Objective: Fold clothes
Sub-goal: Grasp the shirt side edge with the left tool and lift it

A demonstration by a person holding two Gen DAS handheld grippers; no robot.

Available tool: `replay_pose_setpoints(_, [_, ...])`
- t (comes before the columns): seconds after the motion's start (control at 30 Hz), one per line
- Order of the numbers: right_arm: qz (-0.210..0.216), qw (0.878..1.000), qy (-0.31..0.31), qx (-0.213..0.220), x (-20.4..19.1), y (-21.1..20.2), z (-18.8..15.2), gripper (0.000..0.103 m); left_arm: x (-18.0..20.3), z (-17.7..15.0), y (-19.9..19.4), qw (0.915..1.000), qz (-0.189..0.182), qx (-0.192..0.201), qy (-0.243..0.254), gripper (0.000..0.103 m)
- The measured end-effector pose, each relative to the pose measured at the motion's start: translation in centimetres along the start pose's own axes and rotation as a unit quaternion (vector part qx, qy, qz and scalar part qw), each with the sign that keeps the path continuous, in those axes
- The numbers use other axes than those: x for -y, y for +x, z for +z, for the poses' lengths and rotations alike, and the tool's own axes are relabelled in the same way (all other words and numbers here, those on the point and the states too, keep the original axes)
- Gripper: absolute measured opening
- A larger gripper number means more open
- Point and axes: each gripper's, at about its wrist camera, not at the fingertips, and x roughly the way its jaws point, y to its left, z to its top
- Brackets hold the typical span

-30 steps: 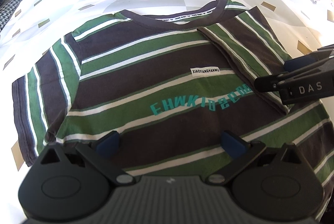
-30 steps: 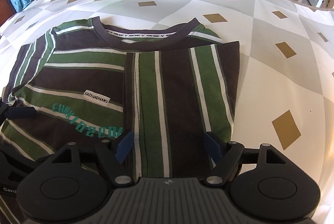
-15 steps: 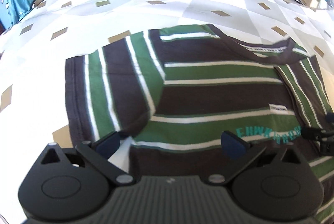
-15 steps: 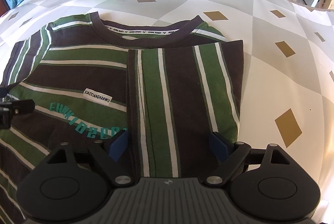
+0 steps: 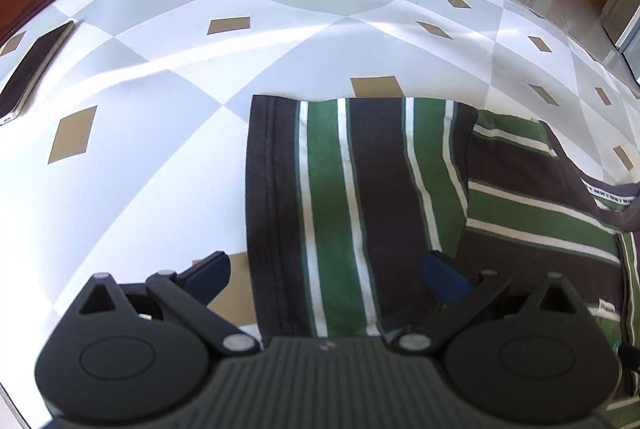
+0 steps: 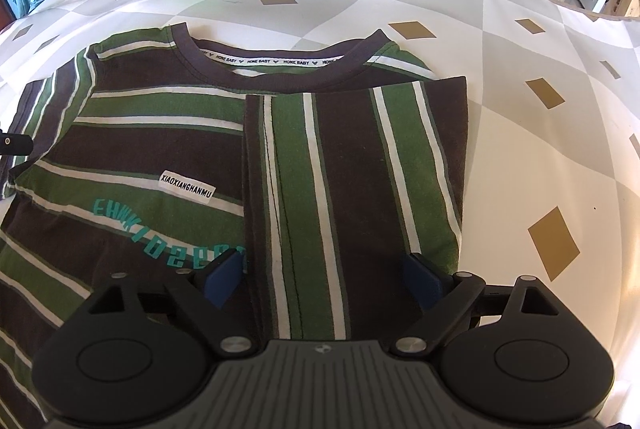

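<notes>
Shirt: striped T-shirt point(image 6: 168, 149) lies flat, front up, on the diamond-patterned cloth point(image 6: 520, 109) covering the counter.
Right sleeve: folded in over the chest point(image 6: 352, 169).
Left sleeve: spread flat beyond the body point(image 5: 352, 189), not yet folded.
Left tongs: point(image 5: 328, 277) wide apart, straddling the flat sleeve, nothing pinched.
Right tongs: point(image 6: 324, 273) wide, have just been opening; the folded sleeve lies below, unpinched.
Risk: pinching only the top layer could bunch the sleeve; dragging could skew the finished fold.
Nearby: a phone point(image 5: 32, 69) well clear.
</notes>
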Motion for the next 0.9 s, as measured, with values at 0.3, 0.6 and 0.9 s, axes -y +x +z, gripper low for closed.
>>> replay_pose_setpoints(0.3, [-0.036,0.998,-0.043,0.03,-1.7,-2.0,0.4,0.082,-1.1,0.7,1.1,0.999,-0.033,0.003,-0.031,0.096])
replay_pose_setpoints(0.6, [0.01,0.999,-0.047,-0.014,-4.0,-1.0,0.0,0.082,-0.1,0.7,0.9,0.9989,-0.035,0.026,-0.018,0.072])
replay_pose_setpoints(0.9, [0.009,0.998,-0.062,-0.019,-4.3,-0.5,0.1,0.082,-1.0,0.9,0.7,0.9976,-0.038,0.043,-0.038,0.038])
